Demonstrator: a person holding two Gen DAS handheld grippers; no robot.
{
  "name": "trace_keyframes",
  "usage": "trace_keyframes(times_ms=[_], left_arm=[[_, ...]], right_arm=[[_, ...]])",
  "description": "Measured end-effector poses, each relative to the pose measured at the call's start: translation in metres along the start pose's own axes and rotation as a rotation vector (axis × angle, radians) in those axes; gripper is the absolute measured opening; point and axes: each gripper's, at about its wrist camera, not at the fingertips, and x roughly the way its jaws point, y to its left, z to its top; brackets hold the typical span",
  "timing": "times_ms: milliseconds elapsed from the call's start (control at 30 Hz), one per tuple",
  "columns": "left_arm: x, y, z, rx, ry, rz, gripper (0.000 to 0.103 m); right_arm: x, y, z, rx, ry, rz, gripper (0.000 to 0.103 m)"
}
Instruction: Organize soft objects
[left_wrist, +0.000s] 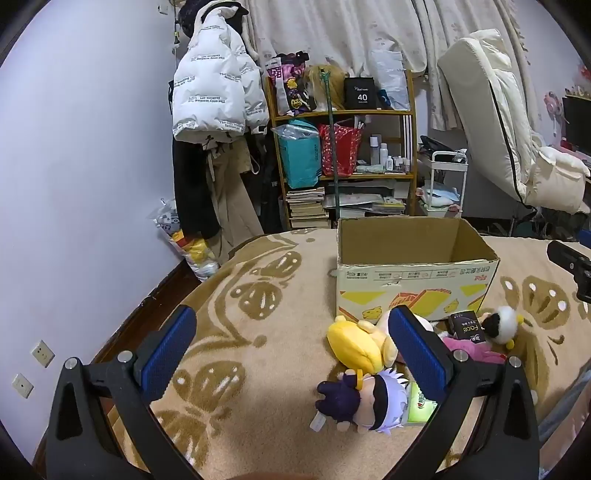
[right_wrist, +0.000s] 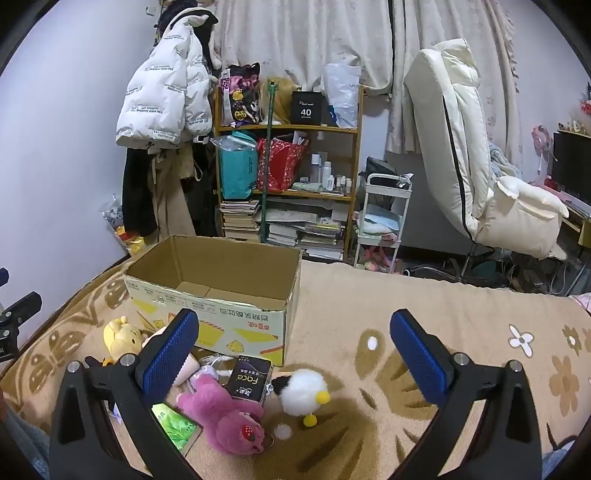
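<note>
An open cardboard box (left_wrist: 413, 277) stands on a patterned blanket; it also shows in the right wrist view (right_wrist: 221, 295), and what I see of its inside is empty. Soft toys lie in front of it: a yellow plush (left_wrist: 356, 343) (right_wrist: 122, 338), a purple-clad doll with a white headband (left_wrist: 365, 404), a pink bear (right_wrist: 221, 413) and a white fluffy chick (right_wrist: 304, 393) (left_wrist: 500, 325). My left gripper (left_wrist: 291, 354) is open and empty above the blanket, left of the doll. My right gripper (right_wrist: 293, 360) is open and empty above the chick.
A black "Face" packet (right_wrist: 247, 378) (left_wrist: 465, 325) and a green packet (right_wrist: 177, 424) lie among the toys. Behind the bed stand a cluttered wooden shelf (left_wrist: 343, 147), a white trolley (right_wrist: 384, 218), hanging coats (left_wrist: 214, 81) and a cream chair (right_wrist: 472, 166).
</note>
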Motion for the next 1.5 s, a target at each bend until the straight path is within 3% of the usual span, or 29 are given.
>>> trace_keyframes(times_ms=[1500], left_arm=[[-0.0019, -0.0024, -0.0009, 0.008, -0.006, -0.006, 0.103]], right_arm=[[0.0006, 0.0035, -0.0018, 0.023, 0.012, 0.004, 0.103]])
